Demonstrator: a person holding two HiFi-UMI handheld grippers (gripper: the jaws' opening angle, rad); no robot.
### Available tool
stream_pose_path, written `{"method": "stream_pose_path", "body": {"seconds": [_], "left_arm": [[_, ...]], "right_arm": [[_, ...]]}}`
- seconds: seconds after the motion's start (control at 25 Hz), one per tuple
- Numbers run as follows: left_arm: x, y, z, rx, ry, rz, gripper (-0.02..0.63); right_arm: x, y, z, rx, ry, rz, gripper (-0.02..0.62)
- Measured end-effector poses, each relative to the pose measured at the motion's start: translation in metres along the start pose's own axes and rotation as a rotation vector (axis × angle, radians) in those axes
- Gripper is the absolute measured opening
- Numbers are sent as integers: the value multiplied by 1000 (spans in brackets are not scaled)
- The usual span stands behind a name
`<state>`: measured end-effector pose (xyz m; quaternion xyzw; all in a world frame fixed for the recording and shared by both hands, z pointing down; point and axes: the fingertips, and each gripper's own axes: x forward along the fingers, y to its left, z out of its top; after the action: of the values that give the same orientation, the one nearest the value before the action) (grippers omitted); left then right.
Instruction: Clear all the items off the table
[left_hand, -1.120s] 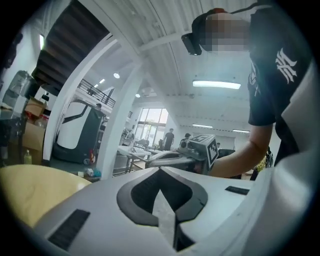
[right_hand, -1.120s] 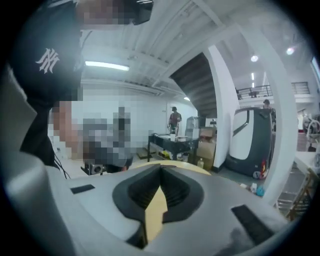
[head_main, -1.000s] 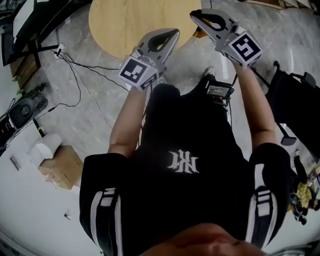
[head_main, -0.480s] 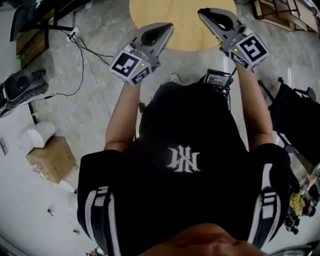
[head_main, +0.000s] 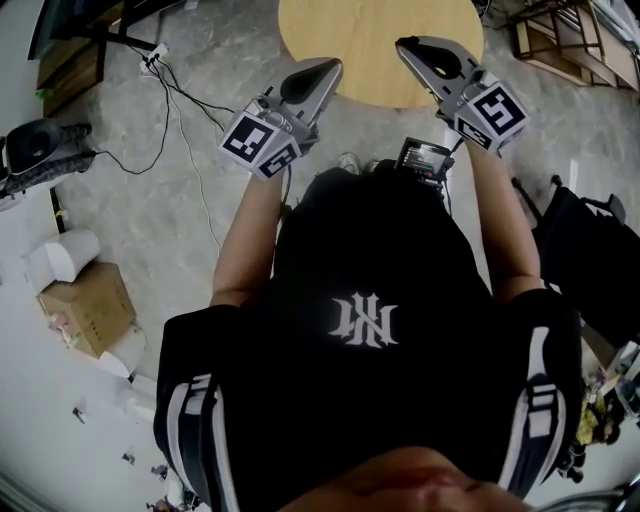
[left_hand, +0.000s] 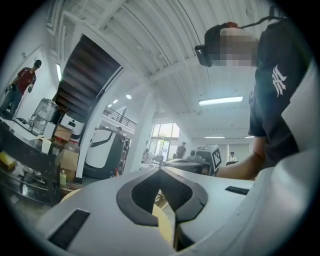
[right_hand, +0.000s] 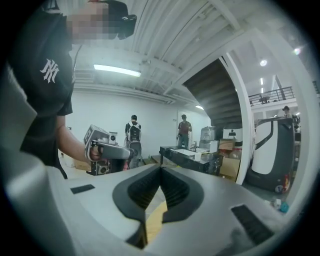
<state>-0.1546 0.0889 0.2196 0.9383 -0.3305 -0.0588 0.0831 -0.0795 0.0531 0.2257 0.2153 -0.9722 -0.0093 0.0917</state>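
Far left on the floor sit a cardboard box (head_main: 85, 308) and a trailing cable (head_main: 185, 100), neither of them on the desk. Your left gripper (head_main: 328, 68) is clenched on nothing, its jaws pressed together, and it points level at the near left rim of the round wooden desk (head_main: 375, 40). I judge you carry it shut like this because you are squaring up to the desk with nothing yet to pick. The desk lies far and centre. The part in view is bare wood and no view shows any items to clear, so they are either past the top of the frame or already gone. Your right gripper (head_main: 405, 46) is likewise clenched and empty, its tip over the desk's near right rim. Compared with a second ago, the desk has slid from left of centre to squarely between your two grippers, and both have stayed shut.
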Motion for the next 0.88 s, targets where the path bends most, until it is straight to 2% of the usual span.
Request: {"method": "stream_pose_path", "body": {"seconds": [0.08,0.24,0.4,0.6,0.88], "left_arm": [[-2,-7,3,-6,-8,0,11],[1,-19,-3,12,41,7,11],[6,-44,-3,17,63,-33,11],[12,-62,-21,49,135,-79,12],[22,-70,-22,55,145,-83,11]], "right_arm": [[-7,-1,-1,18,-15,-3,5],[-25,1,-1,42,-43,12,3],[-37,10,-3,71,-61,37,3],[-32,31,-1,110,-106,79,2],[-35,47,0,97,-120,120,2]]}}
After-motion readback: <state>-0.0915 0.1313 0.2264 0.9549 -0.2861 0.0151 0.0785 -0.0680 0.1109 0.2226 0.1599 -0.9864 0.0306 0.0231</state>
